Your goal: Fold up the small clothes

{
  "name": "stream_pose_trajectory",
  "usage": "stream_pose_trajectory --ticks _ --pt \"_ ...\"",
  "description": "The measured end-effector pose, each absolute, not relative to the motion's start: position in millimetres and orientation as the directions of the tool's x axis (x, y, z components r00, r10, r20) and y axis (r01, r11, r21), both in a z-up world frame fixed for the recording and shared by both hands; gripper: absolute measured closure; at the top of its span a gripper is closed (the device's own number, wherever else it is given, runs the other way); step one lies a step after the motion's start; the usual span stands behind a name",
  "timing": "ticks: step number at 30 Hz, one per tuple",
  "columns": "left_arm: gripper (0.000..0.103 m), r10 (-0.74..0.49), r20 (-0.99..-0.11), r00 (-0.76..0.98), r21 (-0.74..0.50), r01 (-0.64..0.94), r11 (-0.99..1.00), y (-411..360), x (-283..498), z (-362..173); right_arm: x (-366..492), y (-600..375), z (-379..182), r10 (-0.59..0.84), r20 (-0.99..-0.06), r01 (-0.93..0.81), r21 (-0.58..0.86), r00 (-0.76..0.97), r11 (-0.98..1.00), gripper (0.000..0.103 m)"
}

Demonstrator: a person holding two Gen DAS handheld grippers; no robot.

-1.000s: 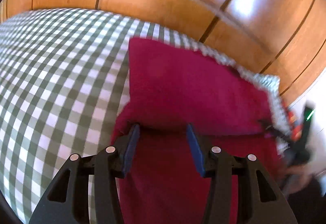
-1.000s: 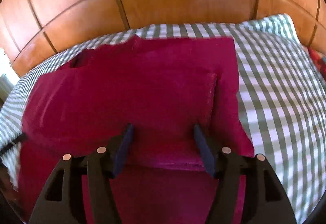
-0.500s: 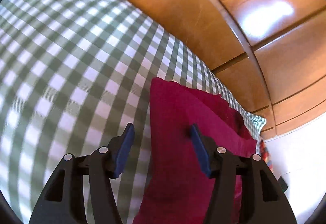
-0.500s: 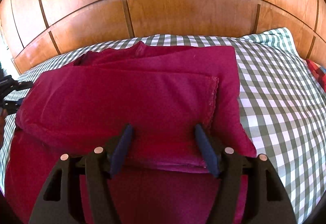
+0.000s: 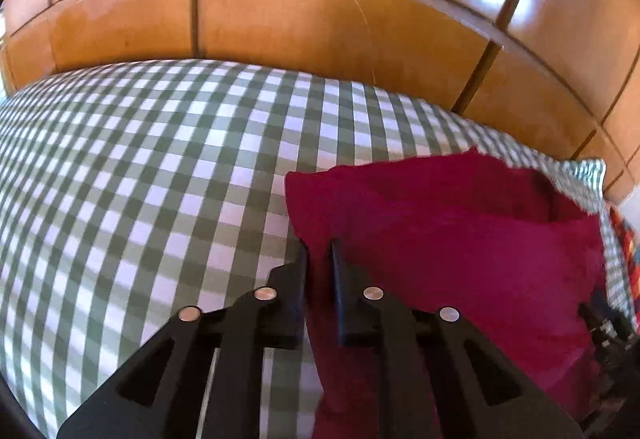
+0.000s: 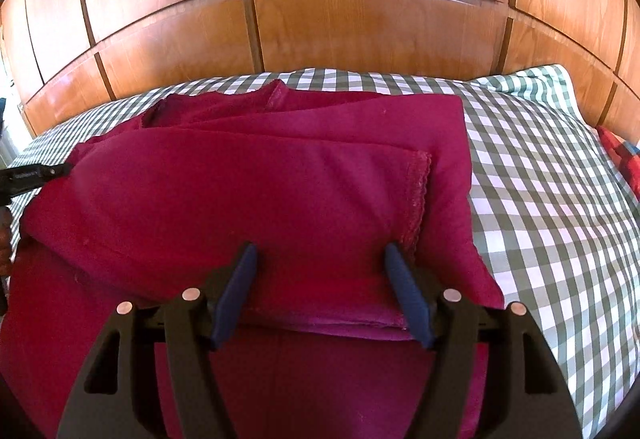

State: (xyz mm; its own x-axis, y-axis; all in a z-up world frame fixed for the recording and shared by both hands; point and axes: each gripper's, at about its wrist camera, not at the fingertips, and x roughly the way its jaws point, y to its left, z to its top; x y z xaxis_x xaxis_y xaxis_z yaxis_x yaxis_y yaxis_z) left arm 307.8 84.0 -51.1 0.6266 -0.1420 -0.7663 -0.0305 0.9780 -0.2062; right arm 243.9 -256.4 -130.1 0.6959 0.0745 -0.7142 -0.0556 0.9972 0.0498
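Observation:
A dark red garment (image 5: 460, 231) lies folded in layers on the bed, its lace-trimmed hem on top (image 6: 420, 191). My left gripper (image 5: 319, 251) is at the garment's left edge. Its jaws are closing, and a pinch of the red cloth is pressed between the narrow gap. In the right wrist view that gripper's dark tip (image 6: 32, 173) touches the garment's (image 6: 240, 191) left side. My right gripper (image 6: 320, 255) stands open over the near fold, with the folded edge lying between its blue pads (image 6: 404, 287) and not pinched.
A green-and-white checked bed cover (image 5: 140, 167) spreads to the left and right (image 6: 540, 179) of the garment. A wooden panelled headboard (image 6: 360, 31) closes off the far side. A red and blue patterned cloth (image 6: 622, 155) lies at the far right edge.
My left gripper has swung left off the middle of the garment to its left edge, and its jaws have closed onto the cloth. The right gripper has stayed put.

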Motion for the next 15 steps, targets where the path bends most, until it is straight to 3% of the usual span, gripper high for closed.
stream_pose_trajectory --ticks 4,7,10,15 --pt "0.093 -0.236 -0.683 0.691 -0.304 0.025 0.952 95.1 259.4 -18.4 244.3 -257.3 -129.9 0.077 -0.714 -0.057 0.052 0.696 0.997 0.036" --pt "0.093 -0.272 -0.686 0.675 -0.267 0.114 0.957 84.6 221.1 -14.5 244.0 -256.7 -129.8 0.076 -0.714 -0.055 0.052 0.696 0.997 0.036" --pt "0.093 -0.055 -0.790 0.611 -0.014 0.071 0.997 67.6 208.3 -46.6 244.1 -257.0 -129.9 0.076 -0.714 -0.056 0.052 0.696 0.997 0.036" --pt "0.093 -0.031 -0.813 0.581 -0.049 -0.015 0.999 80.1 194.5 -62.0 244.7 -255.7 -129.6 0.069 -0.717 -0.054 0.044 0.694 0.998 0.036"
